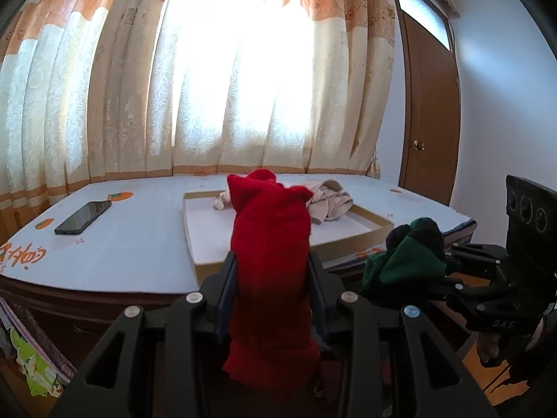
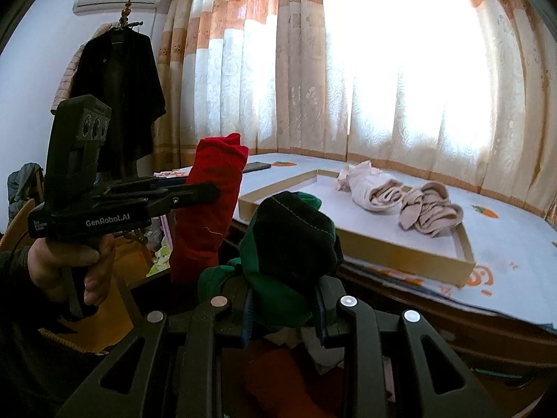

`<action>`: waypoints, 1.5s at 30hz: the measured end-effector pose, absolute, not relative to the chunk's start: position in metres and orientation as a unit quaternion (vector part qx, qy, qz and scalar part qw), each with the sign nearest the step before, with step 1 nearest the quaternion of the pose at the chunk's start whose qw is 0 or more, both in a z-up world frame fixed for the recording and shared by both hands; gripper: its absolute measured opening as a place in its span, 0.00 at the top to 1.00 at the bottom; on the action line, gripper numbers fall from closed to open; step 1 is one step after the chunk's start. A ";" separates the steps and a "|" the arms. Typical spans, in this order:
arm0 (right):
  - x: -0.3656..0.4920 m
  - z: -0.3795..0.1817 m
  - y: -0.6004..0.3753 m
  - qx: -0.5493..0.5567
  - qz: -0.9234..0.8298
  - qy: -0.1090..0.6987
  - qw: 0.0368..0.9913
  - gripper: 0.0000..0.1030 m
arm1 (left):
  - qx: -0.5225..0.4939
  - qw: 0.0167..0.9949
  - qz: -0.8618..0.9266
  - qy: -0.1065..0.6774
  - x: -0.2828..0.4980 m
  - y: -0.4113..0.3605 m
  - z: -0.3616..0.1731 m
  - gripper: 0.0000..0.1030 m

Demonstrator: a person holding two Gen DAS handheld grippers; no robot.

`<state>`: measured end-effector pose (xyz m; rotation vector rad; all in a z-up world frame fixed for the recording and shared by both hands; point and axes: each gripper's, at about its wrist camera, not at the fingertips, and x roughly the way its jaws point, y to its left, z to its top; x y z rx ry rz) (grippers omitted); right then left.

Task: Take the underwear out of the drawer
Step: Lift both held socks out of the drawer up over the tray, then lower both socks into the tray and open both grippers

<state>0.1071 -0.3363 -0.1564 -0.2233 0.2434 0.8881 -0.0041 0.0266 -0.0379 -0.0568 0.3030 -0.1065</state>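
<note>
My left gripper (image 1: 273, 278) is shut on a rolled red underwear (image 1: 271, 244) and holds it upright in front of the table edge; it also shows in the right wrist view (image 2: 209, 202). My right gripper (image 2: 283, 299) is shut on a dark green and black underwear (image 2: 289, 244), seen in the left wrist view (image 1: 407, 254) at the right. A shallow cardboard tray (image 1: 195, 244) on the table holds two beige rolled garments (image 2: 400, 198). The drawer lies below the grippers, mostly hidden; some cloth shows there (image 2: 278, 376).
A black phone (image 1: 81, 217) lies on the white table cover at the left. Curtains hang behind the table. A brown door (image 1: 431, 122) stands at the right. A dark coat (image 2: 118, 97) hangs at the left.
</note>
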 end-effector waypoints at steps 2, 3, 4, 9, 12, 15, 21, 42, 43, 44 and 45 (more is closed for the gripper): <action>0.108 -0.151 -0.338 -0.110 0.425 0.114 0.891 0.72 | -0.027 0.987 -0.055 0.147 -0.002 0.027 -0.032 0.65; 0.110 -0.147 -0.338 -0.112 0.424 0.112 0.892 0.72 | -0.026 0.988 -0.056 0.145 0.000 0.027 -0.029 0.65; 0.110 -0.145 -0.338 -0.113 0.422 0.111 0.893 0.72 | -0.025 0.988 -0.056 0.144 0.001 0.027 -0.026 0.65; 0.120 -0.127 -0.338 -0.116 0.418 0.109 0.895 0.72 | -0.016 0.989 -0.059 0.132 0.008 0.027 -0.011 0.65; 0.127 -0.121 -0.337 -0.118 0.412 0.110 0.897 0.72 | -0.010 0.990 -0.061 0.128 0.012 0.026 -0.004 0.65; 0.132 -0.115 -0.338 -0.118 0.407 0.111 0.899 0.72 | -0.012 0.990 -0.066 0.126 0.015 0.027 0.001 0.65; 0.138 -0.105 -0.334 -0.135 0.398 0.107 0.901 0.72 | -0.028 0.988 -0.070 0.135 0.026 0.033 0.009 0.65; 0.202 -0.056 -0.288 -0.207 0.363 0.142 0.898 0.72 | -0.070 0.979 -0.072 0.176 0.107 0.065 0.039 0.65; 0.205 -0.055 -0.284 -0.214 0.361 0.144 0.896 0.72 | -0.074 0.978 -0.073 0.179 0.112 0.067 0.038 0.65; 0.208 -0.055 -0.280 -0.221 0.359 0.147 0.895 0.71 | -0.077 0.977 -0.073 0.183 0.116 0.068 0.038 0.65; 0.211 -0.054 -0.276 -0.229 0.356 0.151 0.893 0.71 | -0.078 0.977 -0.074 0.187 0.120 0.069 0.038 0.65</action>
